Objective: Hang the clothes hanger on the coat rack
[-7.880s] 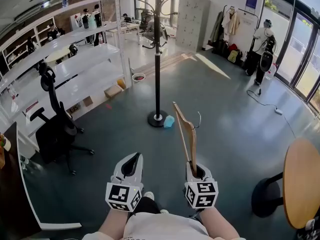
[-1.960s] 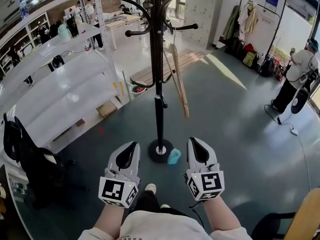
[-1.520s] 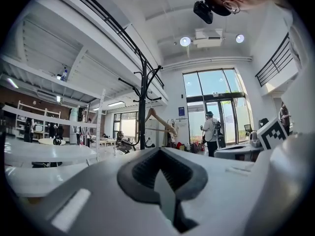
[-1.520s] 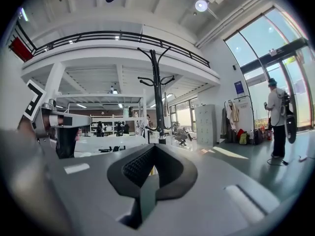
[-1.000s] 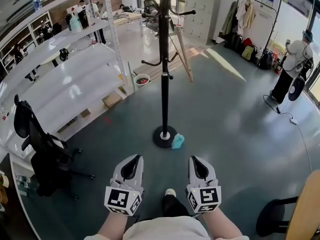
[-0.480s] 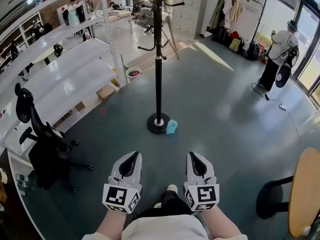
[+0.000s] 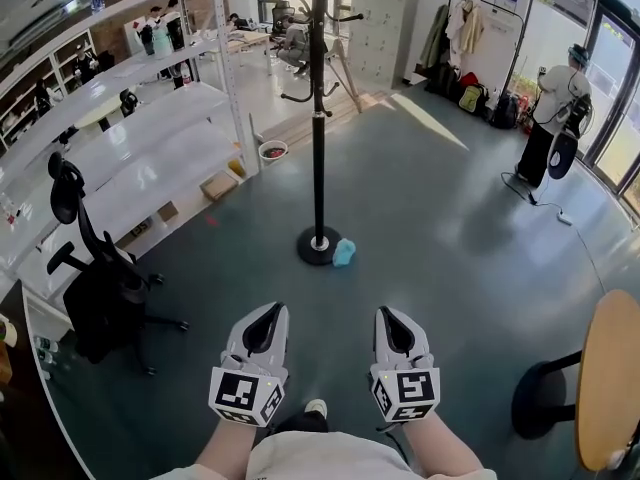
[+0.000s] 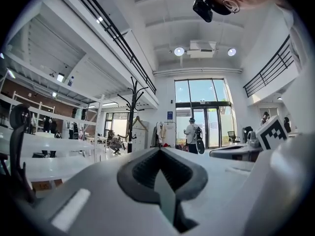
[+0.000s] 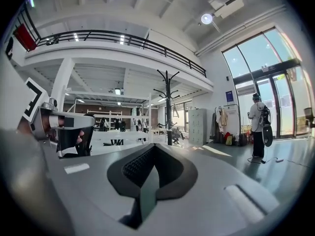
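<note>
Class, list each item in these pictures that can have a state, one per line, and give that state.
Black metal coat rack: standing upright on the floor.
Wooden clothes hanger: hanging on the coat rack, held by neither gripper.
Left gripper: jaws shut, empty.
Right gripper: jaws shut, empty.
Black office chair: upright, unoccupied.

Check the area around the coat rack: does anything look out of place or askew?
A small light-blue object lies on the floor against the base of the coat rack, as if it was dropped there. The wooden hanger hangs from an upper arm. Nothing seems spilled or damaged.
</note>
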Demonstrator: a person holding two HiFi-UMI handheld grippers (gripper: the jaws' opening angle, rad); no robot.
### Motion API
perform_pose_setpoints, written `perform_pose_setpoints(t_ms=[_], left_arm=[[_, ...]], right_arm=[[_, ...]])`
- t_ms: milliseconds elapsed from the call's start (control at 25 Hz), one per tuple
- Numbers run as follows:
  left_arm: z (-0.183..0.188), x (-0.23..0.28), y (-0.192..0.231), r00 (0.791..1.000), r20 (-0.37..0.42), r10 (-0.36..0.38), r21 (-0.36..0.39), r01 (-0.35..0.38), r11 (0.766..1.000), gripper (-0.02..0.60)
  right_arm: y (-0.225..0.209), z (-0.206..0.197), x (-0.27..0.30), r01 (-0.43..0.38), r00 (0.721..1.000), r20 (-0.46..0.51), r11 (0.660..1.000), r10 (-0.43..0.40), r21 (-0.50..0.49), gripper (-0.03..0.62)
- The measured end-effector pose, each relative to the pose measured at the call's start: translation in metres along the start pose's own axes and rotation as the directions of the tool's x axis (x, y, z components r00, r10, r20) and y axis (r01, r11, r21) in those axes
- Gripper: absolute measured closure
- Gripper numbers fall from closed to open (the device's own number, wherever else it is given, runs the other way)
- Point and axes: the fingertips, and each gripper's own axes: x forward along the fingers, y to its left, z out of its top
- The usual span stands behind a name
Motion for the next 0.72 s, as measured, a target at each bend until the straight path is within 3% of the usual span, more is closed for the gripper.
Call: perform_pose_setpoints(t_ms=[360,720], left_arm=[[0.001,-0.049,-0.064,1.0,-0.015,0.025,-0.003,-0.025,1.0,0.581],[0.003,-0.07,-0.092,0.999,-0.007,0.041,0.004,-0.041,0.999,0.581]], right_arm=[[-0.001,0.0,-0.068,-0.054,0.998,-0.013,0.999,0.054,0.003,0.568],[0.001,-0.003,-0.102,-0.089,0.996,-0.023,0.996,0.09,0.025,0.569]])
